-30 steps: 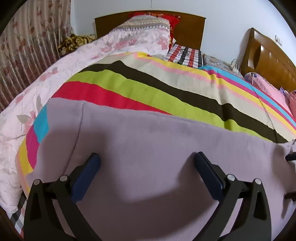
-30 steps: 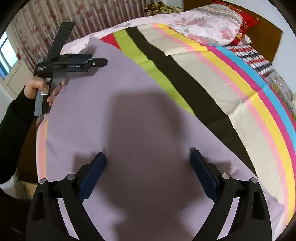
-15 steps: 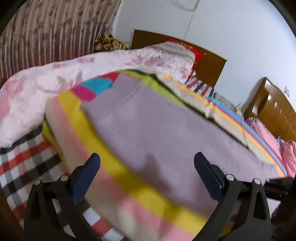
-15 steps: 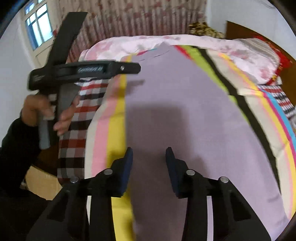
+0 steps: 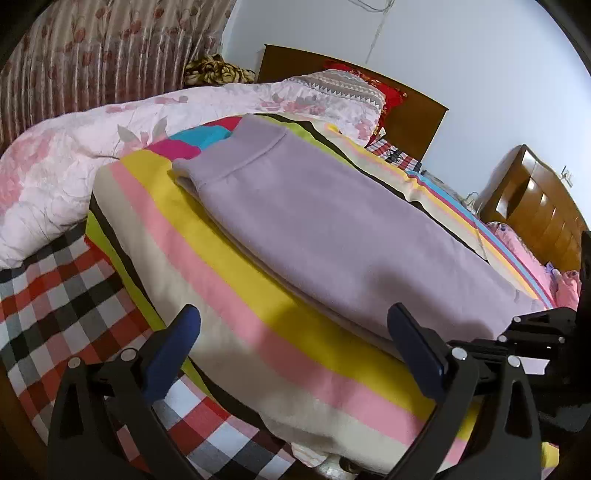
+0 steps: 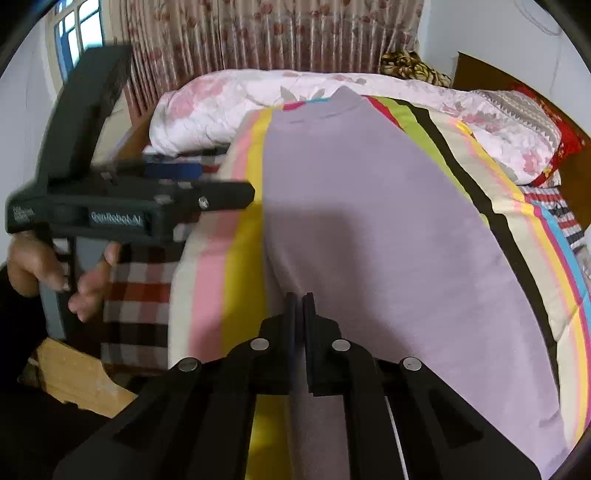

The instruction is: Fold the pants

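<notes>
Lilac pants lie flat and lengthwise on a striped blanket, waistband at the far end. In the right wrist view my right gripper is at the pants' near left edge, its jaws closing to shut with the lilac cloth pinched between the tips. The left wrist view catches this same right gripper at the pants' near right corner. My left gripper hangs open over the blanket's yellow and pink stripes, just left of the pants, nothing between its fingers. A hand holds that left gripper.
A pink floral quilt is bunched along the far left. A checked sheet covers the bed's near left corner. Wooden headboards stand at the back and right. A curtain hangs behind.
Both grippers slid left to the pants' near edge. The right gripper's jaws went from wide open to shut at that edge. The left gripper stayed open, now off the pants and over the blanket.
</notes>
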`<state>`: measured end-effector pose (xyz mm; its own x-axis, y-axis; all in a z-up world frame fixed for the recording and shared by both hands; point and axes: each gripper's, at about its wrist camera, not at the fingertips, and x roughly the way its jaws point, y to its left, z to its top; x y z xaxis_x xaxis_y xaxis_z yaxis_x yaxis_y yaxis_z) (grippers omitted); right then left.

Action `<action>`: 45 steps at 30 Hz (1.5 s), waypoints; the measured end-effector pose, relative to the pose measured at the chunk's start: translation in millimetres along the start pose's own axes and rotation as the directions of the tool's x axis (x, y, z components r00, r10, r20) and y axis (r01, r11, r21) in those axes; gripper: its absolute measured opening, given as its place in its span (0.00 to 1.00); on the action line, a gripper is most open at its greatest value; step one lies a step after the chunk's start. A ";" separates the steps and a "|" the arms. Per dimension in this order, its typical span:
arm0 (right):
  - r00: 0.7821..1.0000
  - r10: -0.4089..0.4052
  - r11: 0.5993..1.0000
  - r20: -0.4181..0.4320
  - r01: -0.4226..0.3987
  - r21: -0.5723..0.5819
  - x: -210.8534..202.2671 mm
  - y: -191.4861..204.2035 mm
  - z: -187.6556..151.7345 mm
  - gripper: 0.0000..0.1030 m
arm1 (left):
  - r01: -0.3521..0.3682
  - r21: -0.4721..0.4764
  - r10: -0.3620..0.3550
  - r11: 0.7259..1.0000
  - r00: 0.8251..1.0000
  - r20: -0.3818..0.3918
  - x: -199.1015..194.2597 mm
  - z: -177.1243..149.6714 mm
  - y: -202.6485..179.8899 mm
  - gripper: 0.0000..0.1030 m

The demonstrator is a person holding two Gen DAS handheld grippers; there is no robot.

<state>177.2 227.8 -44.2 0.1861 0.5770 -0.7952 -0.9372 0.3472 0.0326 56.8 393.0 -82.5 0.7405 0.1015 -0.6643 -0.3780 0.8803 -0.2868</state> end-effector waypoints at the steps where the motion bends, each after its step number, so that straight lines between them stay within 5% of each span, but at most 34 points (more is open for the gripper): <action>1: 1.000 0.018 1.000 0.018 -0.018 0.012 -5.1 0.7 1.8 0.06 | 0.002 -0.009 -0.002 1.000 1.000 0.003 -2.0 -0.9 2.1 0.98; 7: 0.999 0.025 1.000 -0.038 -0.025 0.012 7.9 0.5 -3.9 0.06 | -0.006 -0.039 0.007 0.999 1.000 0.006 -7.1 -3.8 11.5 0.98; 15: 1.000 0.015 1.000 0.013 -0.016 0.016 0.6 14.0 -3.9 0.05 | 0.025 0.032 -0.026 0.999 0.999 0.024 -8.0 5.6 -17.0 0.98; 17: 0.997 0.081 0.997 0.001 -0.081 0.020 4.6 15.7 -4.8 0.01 | 0.007 0.070 -0.007 0.998 1.000 0.003 4.6 6.3 -28.0 0.98; 21: 1.000 0.016 0.999 -0.015 -0.015 0.037 8.9 14.5 -7.7 0.01 | -0.024 0.072 0.029 0.997 0.997 -0.074 32.1 1.0 -29.5 0.98; 26: 0.991 0.093 0.980 0.094 -0.108 0.166 -36.8 -15.0 -17.3 0.26 | -0.018 0.059 0.019 0.998 1.000 -0.007 12.8 4.1 -24.2 0.98; 27: 0.990 0.079 0.974 0.118 -0.101 0.201 -43.5 -24.7 -20.7 0.61 | -0.022 0.069 0.023 0.997 1.000 -0.002 13.0 5.8 -25.5 0.98; 28: 0.991 0.050 0.971 0.128 -0.078 0.225 -46.1 -30.7 -22.4 0.76 | -0.023 0.081 0.024 0.996 1.000 -0.005 15.8 7.5 -28.1 0.98; 31: 0.995 -0.007 0.966 0.098 -0.018 0.257 -36.9 -43.2 -27.5 0.57 | -0.018 0.125 0.024 0.992 0.999 -0.044 29.7 5.5 -39.2 0.98; 33: 0.998 -0.058 0.969 0.034 0.048 0.242 -19.8 -38.2 -29.2 0.57 | -0.057 0.189 0.072 0.980 0.995 -0.071 38.8 -2.1 -48.0 0.99; 38: 0.985 -0.170 0.984 -0.024 0.171 0.053 -3.6 3.2 -30.8 0.58 | -0.019 0.185 0.029 0.983 0.998 -0.052 32.6 -10.3 -36.8 0.99; 45: 0.993 -0.105 0.975 0.061 0.090 0.203 -26.4 -22.1 -25.9 0.57 | -0.041 0.207 0.049 0.978 0.998 -0.035 33.0 -10.6 -39.7 0.99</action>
<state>185.4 185.7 -39.5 0.3009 0.5816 -0.7558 -0.8370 0.5408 0.0830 90.4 356.4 -100.4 0.7010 0.1283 -0.7016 -0.2850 0.9521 -0.1107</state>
